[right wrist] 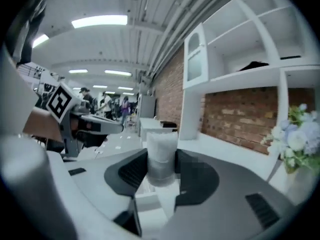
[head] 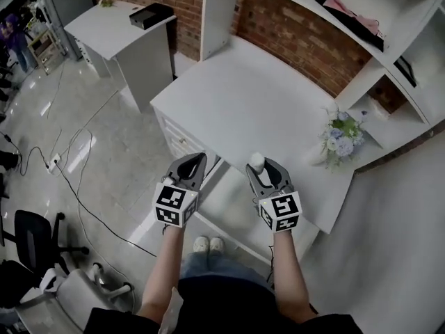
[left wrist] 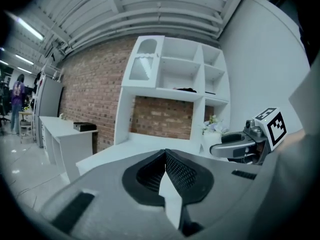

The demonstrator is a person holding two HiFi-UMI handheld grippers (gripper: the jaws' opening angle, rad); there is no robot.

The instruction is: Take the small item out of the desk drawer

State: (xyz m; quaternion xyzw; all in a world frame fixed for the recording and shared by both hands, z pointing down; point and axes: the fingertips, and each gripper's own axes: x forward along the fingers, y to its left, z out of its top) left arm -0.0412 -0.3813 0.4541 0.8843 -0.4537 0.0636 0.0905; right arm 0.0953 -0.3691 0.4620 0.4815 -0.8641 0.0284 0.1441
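Observation:
A small white cylindrical item (head: 256, 161) sticks up between the fingertips of my right gripper (head: 261, 169), which is shut on it. In the right gripper view the item (right wrist: 161, 151) stands upright between the dark pads (right wrist: 132, 170). My left gripper (head: 198, 161) hangs beside it to the left, shut, with nothing in it. Its pads (left wrist: 181, 170) meet at the tip in the left gripper view, where the right gripper (left wrist: 235, 149) shows at the right. Both grippers hover over the front edge of the white desk (head: 243, 96). Below them a white drawer (head: 217, 204) appears to be pulled out.
A vase of pale flowers (head: 341, 136) stands at the desk's right end, under white shelves (head: 361, 44) on a brick wall. A second white table (head: 115, 28) with a black box (head: 151, 14) stands at the left. Cables (head: 76, 186) and a black chair (head: 31, 235) are on the floor.

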